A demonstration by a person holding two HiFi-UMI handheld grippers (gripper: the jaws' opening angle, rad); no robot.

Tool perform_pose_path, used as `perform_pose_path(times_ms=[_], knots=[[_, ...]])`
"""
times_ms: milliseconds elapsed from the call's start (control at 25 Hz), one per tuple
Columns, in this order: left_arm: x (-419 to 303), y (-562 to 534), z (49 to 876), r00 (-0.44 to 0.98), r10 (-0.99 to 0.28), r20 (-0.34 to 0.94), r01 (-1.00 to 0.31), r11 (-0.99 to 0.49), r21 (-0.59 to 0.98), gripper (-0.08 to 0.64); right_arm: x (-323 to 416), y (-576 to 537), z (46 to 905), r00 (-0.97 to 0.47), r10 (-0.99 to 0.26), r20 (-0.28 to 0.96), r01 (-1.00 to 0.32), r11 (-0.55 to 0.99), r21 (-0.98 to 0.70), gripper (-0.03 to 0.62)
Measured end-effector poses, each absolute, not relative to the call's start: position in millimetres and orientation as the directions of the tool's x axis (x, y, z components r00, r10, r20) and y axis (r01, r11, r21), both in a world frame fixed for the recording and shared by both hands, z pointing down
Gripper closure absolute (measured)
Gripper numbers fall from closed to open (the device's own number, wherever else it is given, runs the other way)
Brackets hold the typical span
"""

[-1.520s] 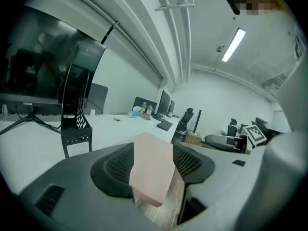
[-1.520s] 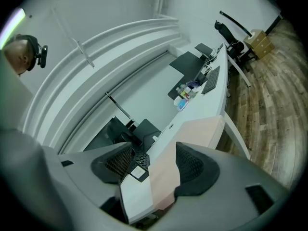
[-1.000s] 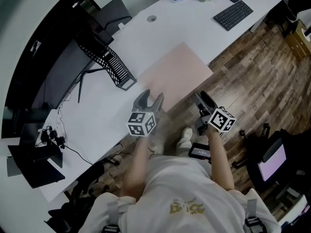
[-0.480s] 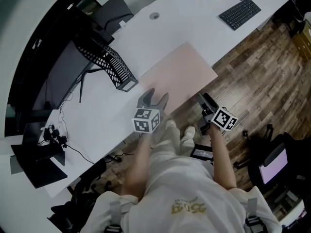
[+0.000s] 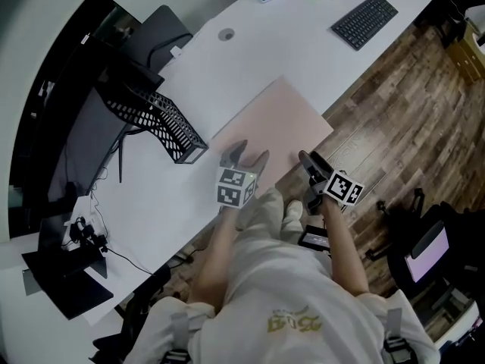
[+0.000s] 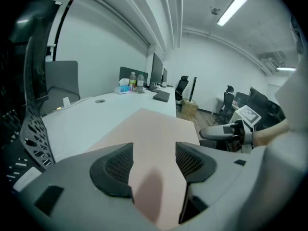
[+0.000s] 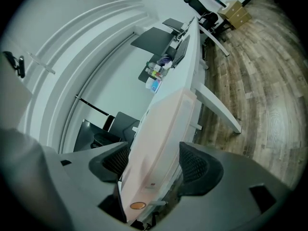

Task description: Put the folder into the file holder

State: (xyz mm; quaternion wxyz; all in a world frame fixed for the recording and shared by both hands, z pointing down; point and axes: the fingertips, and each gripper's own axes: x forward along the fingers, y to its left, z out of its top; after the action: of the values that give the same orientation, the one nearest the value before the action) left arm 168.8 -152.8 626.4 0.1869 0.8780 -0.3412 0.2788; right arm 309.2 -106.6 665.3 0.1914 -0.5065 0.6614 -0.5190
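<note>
Both claws have come down closer to the pink folder (image 5: pixel 269 120) than they were a second ago, and both have just been opening their jaws. Now the left claw (image 5: pixel 248 154) is wide open, with its tips over the near corner of the folder. The left gripper view shows the pink sheet in the gap between the two dark pads (image 6: pixel 115 167), but they do not press on it. The right claw (image 5: pixel 315 164) is wide open too. It sits at the folder's near right edge, just off the side of the counter (image 5: pixel 227 67) and above the wooden floor (image 5: pixel 394 112). In the right gripper view the thin edge of the folder, with a small round brown snap (image 7: pixel 138 205) on it, stands between the jaws, and neither pad squeezes it. The folder lies flat on the white counter, near the front edge. The black mesh file holder (image 5: pixel 163 120) stands on the counter just beside the folder's left corner, and I cannot tell if they touch. A black keyboard (image 5: pixel 364 21) lies far off at the back
</note>
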Motion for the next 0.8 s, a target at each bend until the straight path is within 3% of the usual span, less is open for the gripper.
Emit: perform_pose_path(times_ms=[440,800], knots=[[197.2,-175.2,653.3,0.595,-0.342,0.727,-0.594,-0.797,0.112,0.265,311.2,-132.4,687.4,-0.395,-0.868,0.3,-0.418,-0.12,-0.9,0.264],[201.1,-181.3,666.7,0.551,-0.319,0.771,-0.567,-0.821,0.066,0.278,305.3,-147.3,702.0,-0.417,-0.856,0.306,-0.372,-0.146,-0.917,0.262]])
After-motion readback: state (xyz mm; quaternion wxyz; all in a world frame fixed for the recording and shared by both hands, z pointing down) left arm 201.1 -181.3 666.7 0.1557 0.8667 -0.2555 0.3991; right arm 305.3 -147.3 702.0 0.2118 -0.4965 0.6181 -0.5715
